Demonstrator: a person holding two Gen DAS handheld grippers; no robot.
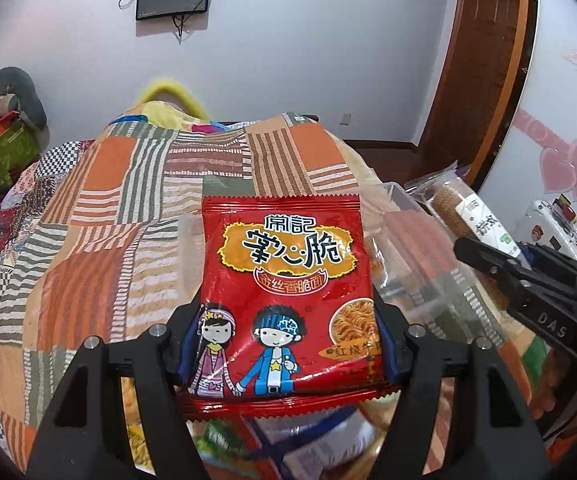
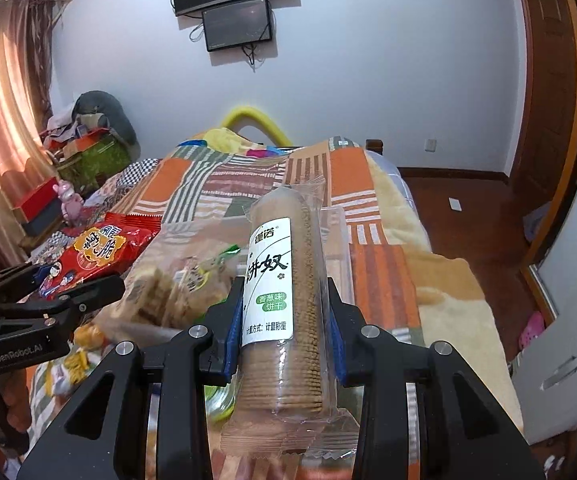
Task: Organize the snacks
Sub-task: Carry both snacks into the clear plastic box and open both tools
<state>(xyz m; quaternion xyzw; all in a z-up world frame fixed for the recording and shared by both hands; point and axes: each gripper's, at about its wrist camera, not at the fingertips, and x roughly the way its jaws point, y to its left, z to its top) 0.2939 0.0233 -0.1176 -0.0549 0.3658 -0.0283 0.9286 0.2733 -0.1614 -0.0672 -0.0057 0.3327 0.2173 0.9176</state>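
My left gripper [image 1: 286,344] is shut on a red crispy-noodle snack packet [image 1: 284,280] with two cartoon children on it, held above the bed. The same packet [image 2: 100,252] and left gripper [image 2: 68,288] show at the left of the right wrist view. My right gripper [image 2: 284,336] is shut on a clear sleeve of round biscuits [image 2: 284,300] with a white label, held upright. That sleeve [image 1: 472,216] and the right gripper [image 1: 528,280] show at the right of the left wrist view.
A clear plastic box [image 1: 420,240] lies on the patchwork bedspread [image 1: 128,208] below the held snacks. More snack bags [image 2: 176,280] lie beside it. A wooden door [image 1: 480,60] and floor are to the right, a cluttered corner [image 2: 84,148] to the left.
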